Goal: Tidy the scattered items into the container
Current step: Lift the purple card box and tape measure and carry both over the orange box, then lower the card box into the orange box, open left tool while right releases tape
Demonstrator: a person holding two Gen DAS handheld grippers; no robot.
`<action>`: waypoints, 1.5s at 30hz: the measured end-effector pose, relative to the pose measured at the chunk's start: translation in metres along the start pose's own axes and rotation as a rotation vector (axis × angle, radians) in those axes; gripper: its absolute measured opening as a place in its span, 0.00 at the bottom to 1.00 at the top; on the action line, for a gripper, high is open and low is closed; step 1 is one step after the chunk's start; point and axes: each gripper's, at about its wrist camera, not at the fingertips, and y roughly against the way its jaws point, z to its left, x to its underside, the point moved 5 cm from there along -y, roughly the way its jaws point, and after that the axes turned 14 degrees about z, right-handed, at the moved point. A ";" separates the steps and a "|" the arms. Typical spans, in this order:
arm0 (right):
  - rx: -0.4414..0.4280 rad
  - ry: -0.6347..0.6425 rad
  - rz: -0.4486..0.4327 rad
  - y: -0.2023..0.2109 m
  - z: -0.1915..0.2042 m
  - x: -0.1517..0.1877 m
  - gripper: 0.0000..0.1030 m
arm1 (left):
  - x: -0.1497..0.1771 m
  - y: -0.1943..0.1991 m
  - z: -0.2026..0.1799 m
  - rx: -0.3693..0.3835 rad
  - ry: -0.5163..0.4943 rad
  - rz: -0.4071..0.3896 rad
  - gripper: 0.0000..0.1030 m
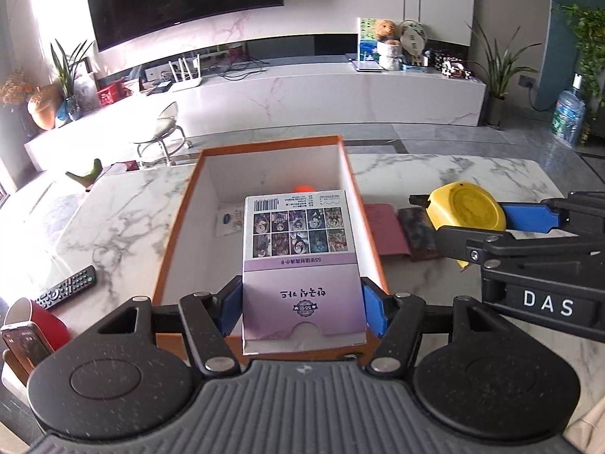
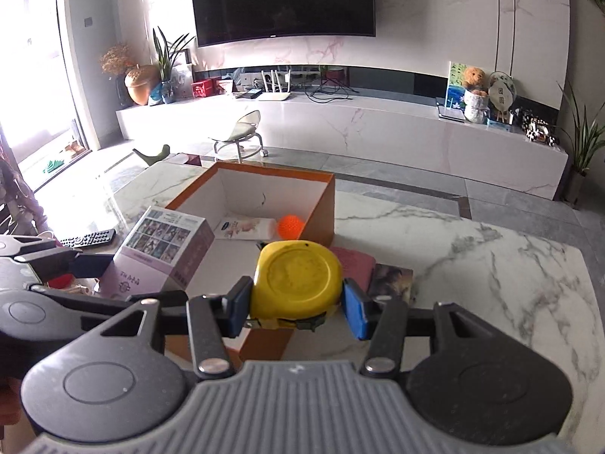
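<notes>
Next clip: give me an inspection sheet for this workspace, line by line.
Surface: marble table, mostly bare on the right.
Job's things: orange box holds an orange ball and a tube; pink pouch and dark wallet lie beside it.
Clutter: remote, red object.
Grippers: left gripper shut on card box over the box; right gripper shut on tape measure.
Cables: on the TV bench.
Surroundings: TV, stool, plants.

Ball (image 2: 290, 226) and tube (image 2: 245, 228) inside box (image 2: 325, 204) on table (image 2: 472, 265) — remote (image 1: 66, 287) left of it.
</notes>
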 end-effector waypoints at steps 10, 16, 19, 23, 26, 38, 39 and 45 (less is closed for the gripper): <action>0.006 0.093 0.058 -0.054 0.034 -0.056 0.52 | -0.034 -0.052 0.031 -0.052 0.038 0.095 0.72; 0.001 0.125 0.148 -0.108 0.042 -0.085 0.52 | -0.047 -0.085 0.042 -0.052 0.031 0.165 0.72; 0.003 0.131 0.192 -0.132 0.042 -0.092 0.52 | -0.052 -0.100 0.046 -0.040 0.022 0.195 0.72; 0.002 0.146 0.251 -0.161 0.042 -0.097 0.52 | -0.057 -0.119 0.051 0.015 0.015 0.228 0.71; -0.009 0.165 0.294 -0.180 0.043 -0.102 0.52 | -0.059 -0.131 0.054 0.047 0.005 0.247 0.71; 0.024 0.293 0.433 -0.234 0.063 -0.116 0.52 | -0.059 -0.168 0.060 0.072 -0.006 0.374 0.72; 0.028 0.313 0.444 -0.236 0.065 -0.116 0.52 | -0.059 -0.170 0.061 0.062 -0.004 0.378 0.72; 0.037 0.349 0.500 -0.253 0.069 -0.117 0.52 | -0.057 -0.178 0.063 0.076 0.014 0.372 0.72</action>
